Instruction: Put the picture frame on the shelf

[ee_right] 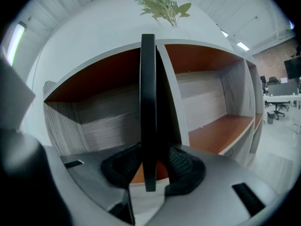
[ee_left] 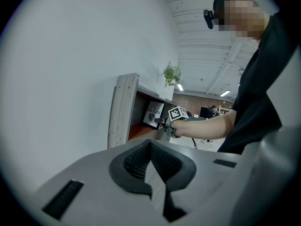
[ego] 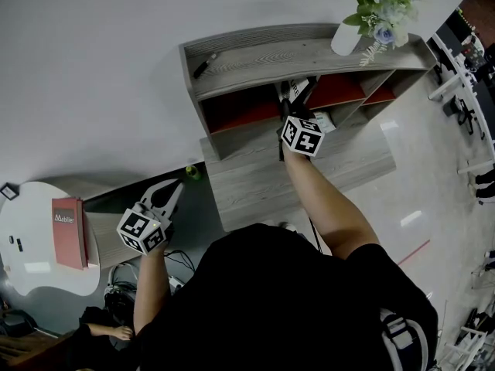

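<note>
The picture frame (ego: 300, 90), black-edged with a printed picture, stands upright in the upper compartment of the grey wooden shelf (ego: 271, 60), on its red-brown floor. In the right gripper view the picture frame (ee_right: 148, 102) is edge-on between the jaws of my right gripper (ee_right: 149, 163); a gap shows beside the right pad, so the jaws are open around it. In the head view my right gripper (ego: 288, 103) reaches into that compartment. My left gripper (ego: 176, 188) hangs low at the left, shut and empty. The left gripper view shows the picture frame (ee_left: 154, 114) from the side, and that gripper's own jaws (ee_left: 150, 147).
A white vase of flowers (ego: 349, 35) and a black pen (ego: 205, 64) sit on the shelf top. A lower grey bench (ego: 255, 184) runs in front. At the left a red book (ego: 68, 232) lies on a white round table (ego: 27, 265). A white wall stands behind.
</note>
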Demonstrator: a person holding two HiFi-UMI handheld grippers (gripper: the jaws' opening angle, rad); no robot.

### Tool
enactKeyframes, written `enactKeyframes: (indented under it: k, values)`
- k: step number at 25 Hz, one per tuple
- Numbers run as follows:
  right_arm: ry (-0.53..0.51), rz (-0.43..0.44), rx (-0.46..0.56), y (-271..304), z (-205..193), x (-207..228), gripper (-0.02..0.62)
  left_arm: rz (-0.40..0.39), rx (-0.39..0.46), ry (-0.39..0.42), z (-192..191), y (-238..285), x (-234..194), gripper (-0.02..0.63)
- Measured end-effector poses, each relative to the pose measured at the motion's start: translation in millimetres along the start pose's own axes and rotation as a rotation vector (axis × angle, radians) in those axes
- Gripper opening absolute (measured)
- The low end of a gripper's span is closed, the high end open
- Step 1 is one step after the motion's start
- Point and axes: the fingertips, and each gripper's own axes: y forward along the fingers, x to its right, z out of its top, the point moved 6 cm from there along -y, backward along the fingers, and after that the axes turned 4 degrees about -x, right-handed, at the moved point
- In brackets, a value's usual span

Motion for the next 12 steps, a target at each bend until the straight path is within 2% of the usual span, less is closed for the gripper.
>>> enactKeyframes:
  k: [12]
  values:
    - [-0.010, -0.001, -0.012, -13, -5, 4, 0.156, -0.002, 0.005, 0.011, 0, -4, 11, 0.020]
